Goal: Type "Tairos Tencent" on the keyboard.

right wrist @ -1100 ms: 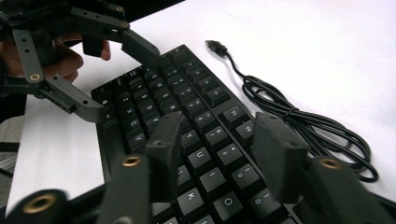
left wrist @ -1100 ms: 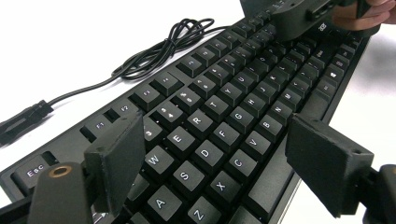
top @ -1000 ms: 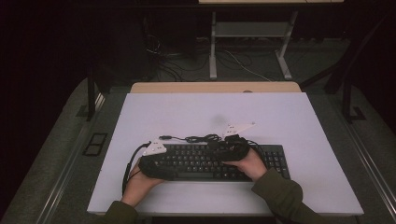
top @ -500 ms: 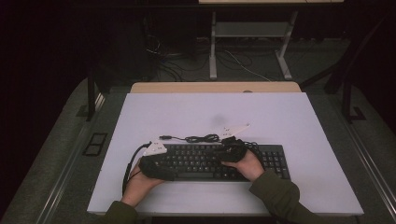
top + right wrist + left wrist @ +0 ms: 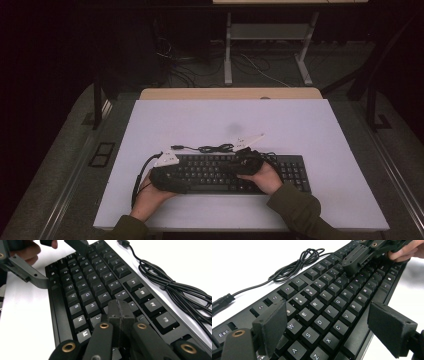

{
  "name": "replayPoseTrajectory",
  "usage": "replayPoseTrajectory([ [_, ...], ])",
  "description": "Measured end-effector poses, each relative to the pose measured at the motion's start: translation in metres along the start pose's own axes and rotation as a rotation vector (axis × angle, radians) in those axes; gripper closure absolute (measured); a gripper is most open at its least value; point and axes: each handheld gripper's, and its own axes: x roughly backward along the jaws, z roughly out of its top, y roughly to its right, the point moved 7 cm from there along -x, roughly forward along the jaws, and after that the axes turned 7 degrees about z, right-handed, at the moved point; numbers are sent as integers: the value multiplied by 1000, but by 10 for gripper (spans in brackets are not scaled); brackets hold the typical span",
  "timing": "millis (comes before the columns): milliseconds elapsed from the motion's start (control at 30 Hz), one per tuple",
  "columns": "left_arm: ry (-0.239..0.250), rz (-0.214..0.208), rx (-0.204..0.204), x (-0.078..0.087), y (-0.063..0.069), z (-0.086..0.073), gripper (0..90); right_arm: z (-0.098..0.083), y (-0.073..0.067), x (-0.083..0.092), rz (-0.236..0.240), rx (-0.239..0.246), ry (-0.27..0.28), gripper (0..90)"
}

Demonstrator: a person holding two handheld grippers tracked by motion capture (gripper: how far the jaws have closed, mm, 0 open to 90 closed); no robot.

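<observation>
A black keyboard (image 5: 225, 172) (image 5: 332, 307) (image 5: 87, 290) lies across the near half of the white table (image 5: 225, 120). My left gripper (image 5: 184, 179) (image 5: 330, 326) is at its left end, open, the jaws wide apart over the letter keys and front edge, neither pad pressing. My right gripper (image 5: 236, 167) (image 5: 121, 310) hovers low over the middle keys, shut, tips together with nothing between them. It appears in the left gripper view as the right gripper (image 5: 348, 266), and the right gripper view catches the left gripper (image 5: 62, 262) farther off.
The keyboard's black cable (image 5: 210, 148) (image 5: 294, 262) (image 5: 170, 287) lies loosely bundled just behind it, plug end (image 5: 176, 147) to the left. A wooden strip (image 5: 230, 93) borders the table's far edge. Dark floor with cables and a metal frame lies beyond.
The right gripper has tipped down a little toward the keys. The left gripper and the keyboard have stayed where they were.
</observation>
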Motion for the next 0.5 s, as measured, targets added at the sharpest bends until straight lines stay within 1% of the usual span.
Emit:
replayPoseTrajectory([
  [233, -3, -3, -3, 0, 1, 0, 156, -2, 1, -1, -11, 2, -19, 891],
  [500, -4, -1, -2, 0, 0, -1, 156, -3, 1, -2, -11, 4, -21, 891],
])
